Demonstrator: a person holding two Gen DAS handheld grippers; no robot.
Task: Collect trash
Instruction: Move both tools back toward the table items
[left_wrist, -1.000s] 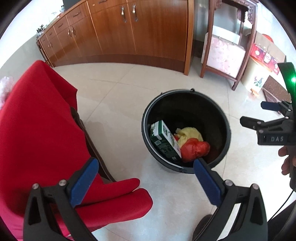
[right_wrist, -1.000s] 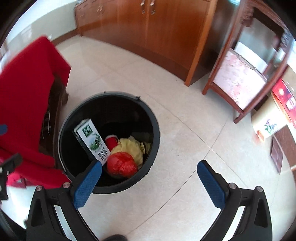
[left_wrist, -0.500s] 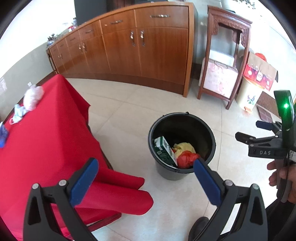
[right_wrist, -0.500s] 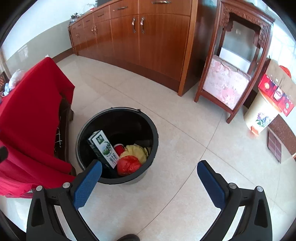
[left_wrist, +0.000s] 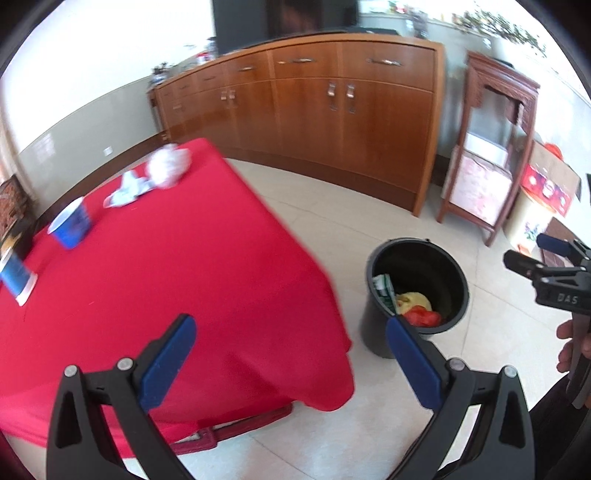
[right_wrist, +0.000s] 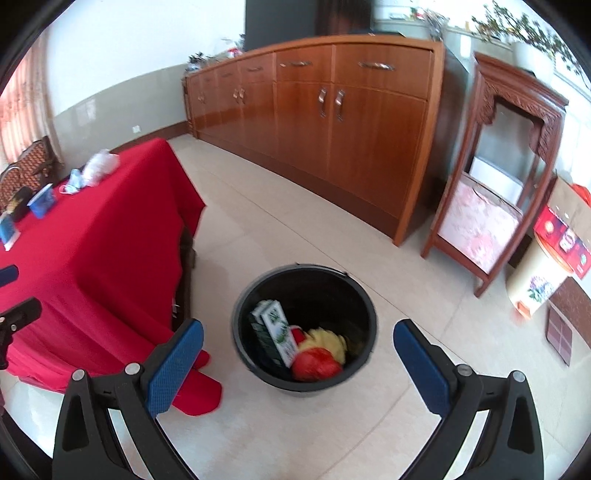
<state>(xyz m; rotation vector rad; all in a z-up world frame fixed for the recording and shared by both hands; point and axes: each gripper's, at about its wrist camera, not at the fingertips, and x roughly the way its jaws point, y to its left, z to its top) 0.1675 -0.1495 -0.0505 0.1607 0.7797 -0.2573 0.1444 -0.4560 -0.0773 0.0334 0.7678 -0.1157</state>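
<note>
Trash (left_wrist: 168, 168) lies on the far side of the red table (left_wrist: 166, 266): a white crumpled wad at about 10 o'clock in the left wrist view, a pale blue crumple (left_wrist: 125, 190) just beside it, a blue cup (left_wrist: 70, 225) nearer 9 o'clock, and a blue-and-white card (left_wrist: 16, 278) at the table's left edge. More is already in the black bin (right_wrist: 304, 328), which stands on the tiled floor just beside the table's corner, near the middle of the right wrist view: a green-and-white carton (right_wrist: 275, 334) leaning upright against the wall at 9 o'clock inside, a yellow wad (right_wrist: 327, 341) and a red wad (right_wrist: 316, 363) touching it.

The left gripper (left_wrist: 290, 360) hangs over the table's near edge, its blue pads spread wide and holding nothing. The right gripper (right_wrist: 297, 363) is above the floor with the bin between its fingers in the view, likewise spread wide and empty. A wooden sideboard (right_wrist: 332, 122) runs along the wall at 12 o'clock.
</note>
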